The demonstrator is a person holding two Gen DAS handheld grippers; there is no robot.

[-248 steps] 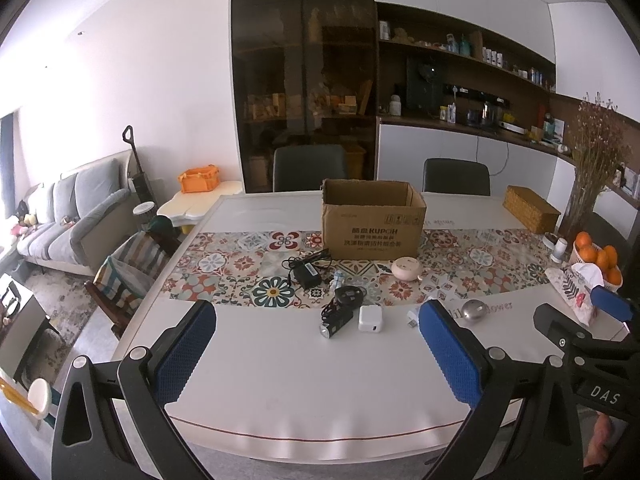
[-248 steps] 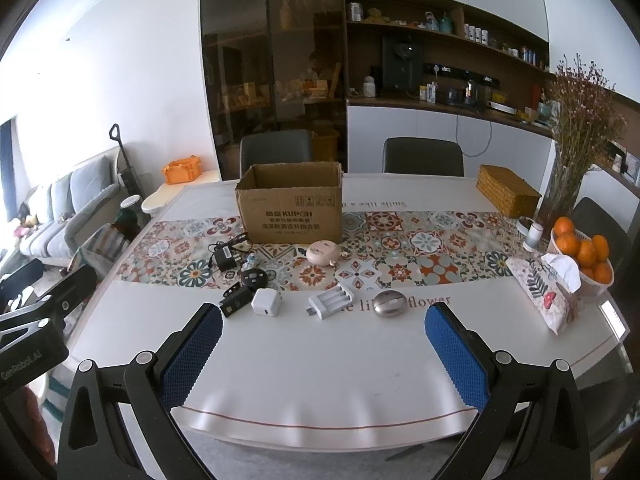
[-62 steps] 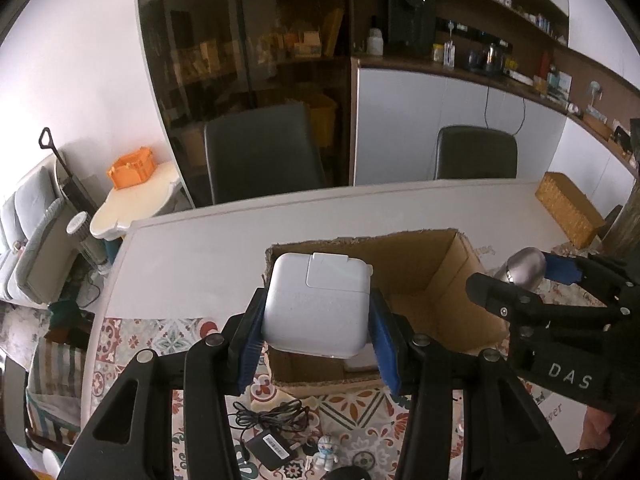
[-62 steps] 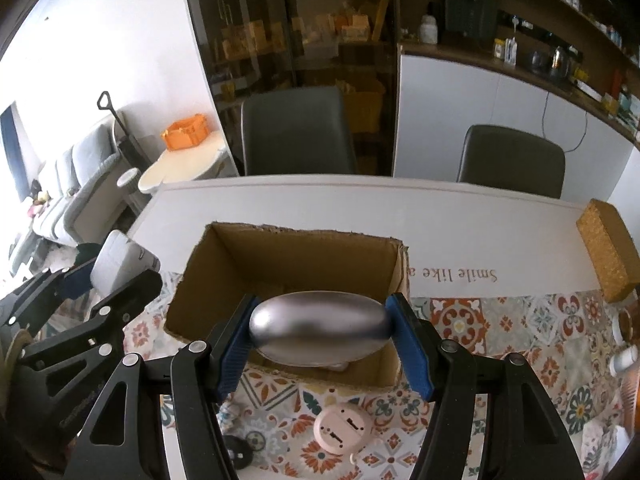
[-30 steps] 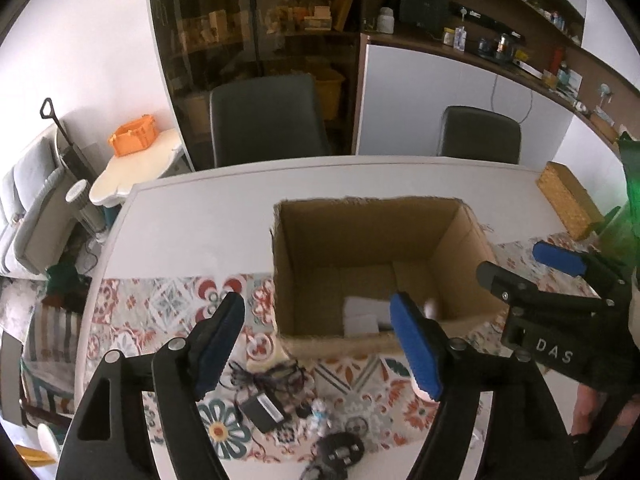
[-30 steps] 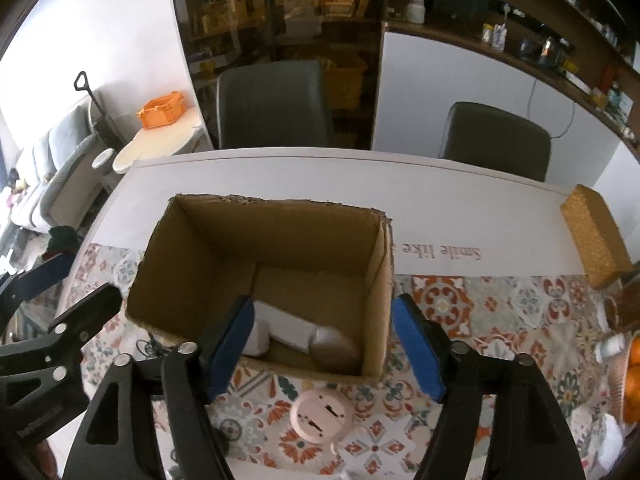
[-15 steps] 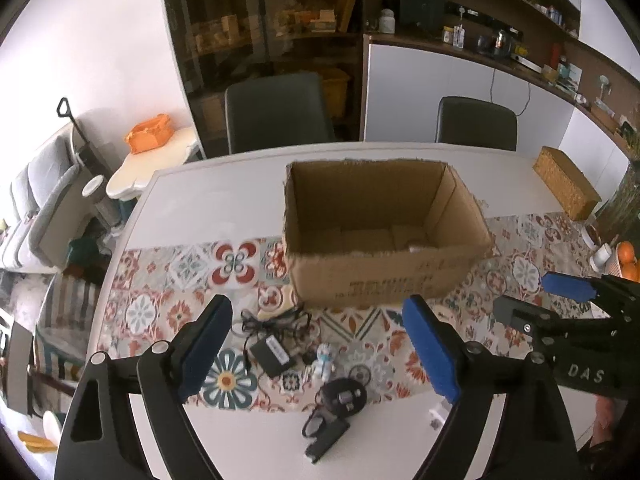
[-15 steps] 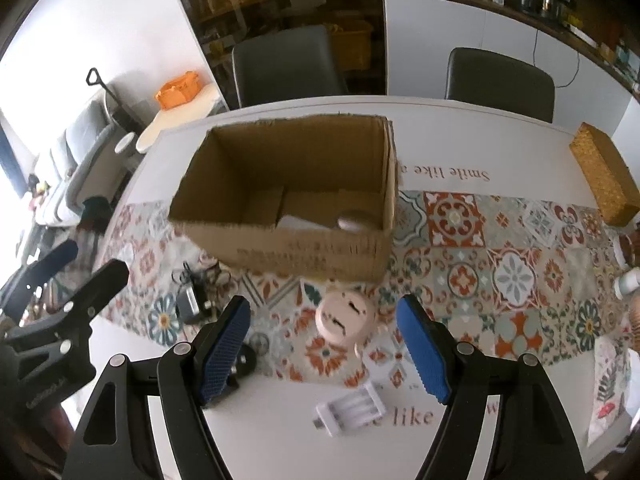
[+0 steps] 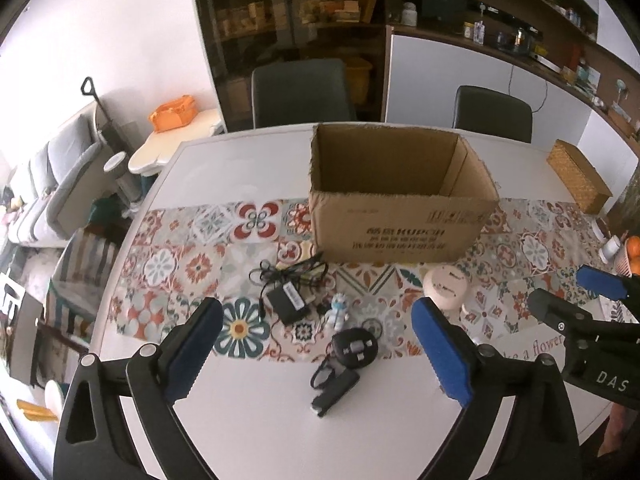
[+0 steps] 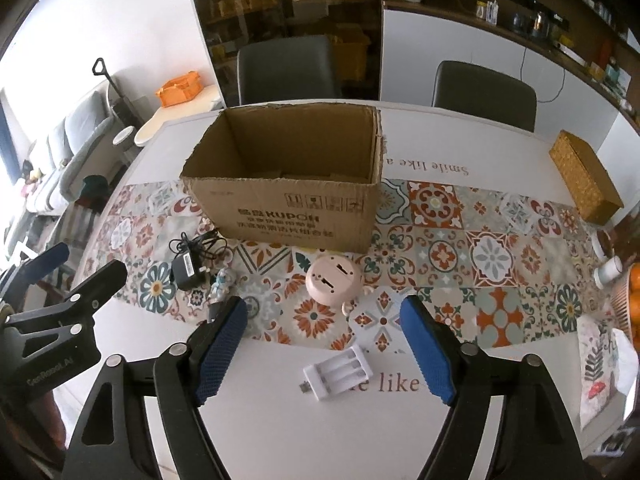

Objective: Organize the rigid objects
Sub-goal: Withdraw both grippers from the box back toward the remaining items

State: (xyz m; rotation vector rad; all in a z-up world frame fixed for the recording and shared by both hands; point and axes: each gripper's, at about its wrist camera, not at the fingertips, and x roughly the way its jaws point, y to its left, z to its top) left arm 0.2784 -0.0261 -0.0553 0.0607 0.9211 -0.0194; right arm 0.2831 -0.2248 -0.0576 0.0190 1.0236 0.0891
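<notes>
An open cardboard box (image 9: 400,200) (image 10: 288,184) stands on the patterned runner; its inside floor is hidden by the front wall. In front of it lie a black power adapter (image 9: 288,298) (image 10: 186,268) with its cable, a small figurine (image 9: 339,312), a round black part (image 9: 354,346), a black bar (image 9: 336,394), a pink round device (image 9: 444,286) (image 10: 334,280) and a white battery charger (image 10: 338,372). My left gripper (image 9: 316,320) hovers over the black items, its jaws opening and empty. My right gripper (image 10: 322,320) hovers above the charger, its jaws also opening and empty.
A wicker box (image 10: 584,180) sits at the table's far right. A tissue pack (image 10: 604,360), a small white bottle (image 10: 608,270) and oranges (image 9: 634,250) crowd the right edge. Two dark chairs (image 9: 300,92) stand behind the table.
Both grippers have drawn back from over the box toward the near table edge. Their jaws stand wider. The white block and the silver object stay down in the box.
</notes>
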